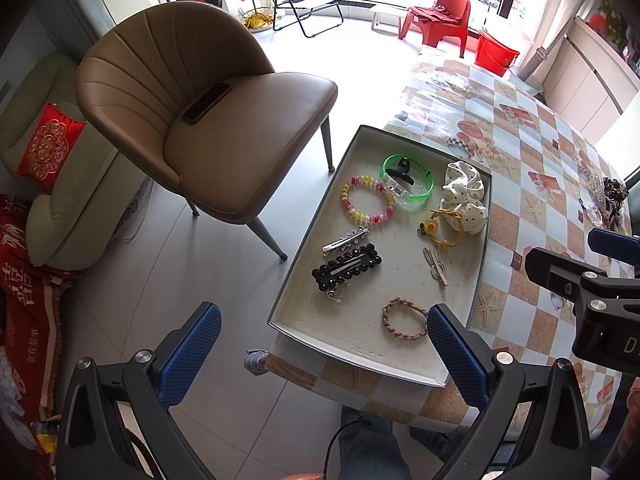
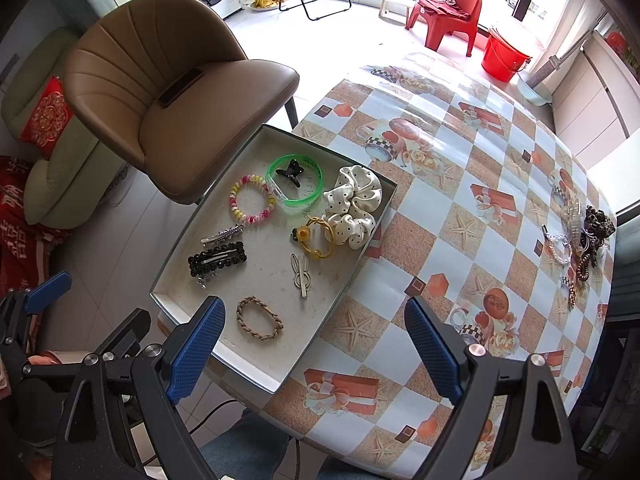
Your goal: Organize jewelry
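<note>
My left claw [image 1: 324,344] hangs spread and empty over the tray's [image 2: 256,376] near edge. In the tray, the black clip [image 2: 217,259] lies at 9 o'clock, the braided band [image 2: 259,318] at 6, the scrunchie [image 2: 354,204] at 2. My right claw [image 2: 314,344] gapes empty too. A jewelry heap [image 2: 580,240] waits at the table's [image 2: 460,216] 3 o'clock edge.

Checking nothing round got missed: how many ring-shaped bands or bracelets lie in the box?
4. Green bangle at the far end under a black claw clip; pink-yellow beaded bracelet to its left; yellow flower tie beside the scrunchie; braided tan band nearest. None seems hidden.
</note>
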